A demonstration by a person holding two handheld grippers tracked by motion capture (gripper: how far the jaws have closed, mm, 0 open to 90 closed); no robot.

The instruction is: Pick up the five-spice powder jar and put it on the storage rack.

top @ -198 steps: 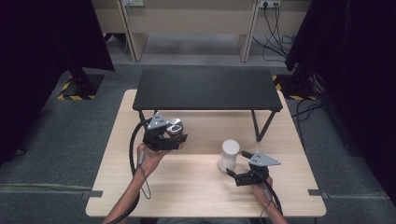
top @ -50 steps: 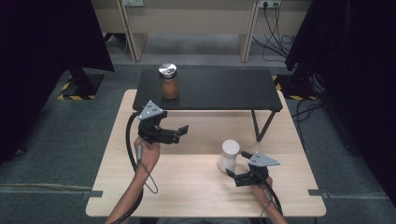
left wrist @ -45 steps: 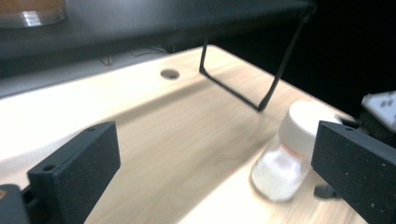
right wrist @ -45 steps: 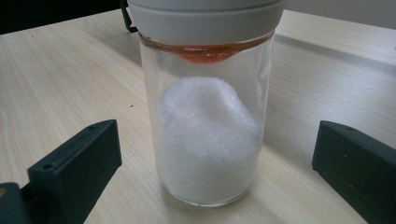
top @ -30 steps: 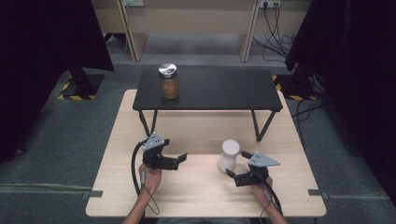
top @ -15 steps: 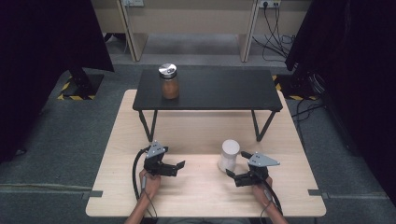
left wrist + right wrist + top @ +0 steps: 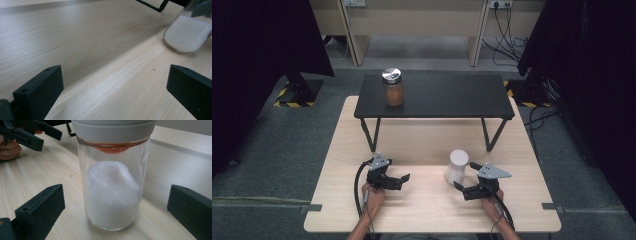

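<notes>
Wooden worktop: bare room between two hand-held grippers, both spread, empty. Left hand-held gripper near front edge; right hand-held gripper beside one white-lidded jar. One brown jar on black shelf.

A white-lidded jar is seen on the wooden table between two hand-held grippers: left gripper, right gripper; a brown jar is placed on the black shelf.

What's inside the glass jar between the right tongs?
The glass jar holds a mound of white powder, about half full. An orange seal shows under the white lid; the lid hides whatever lies above it.
</notes>
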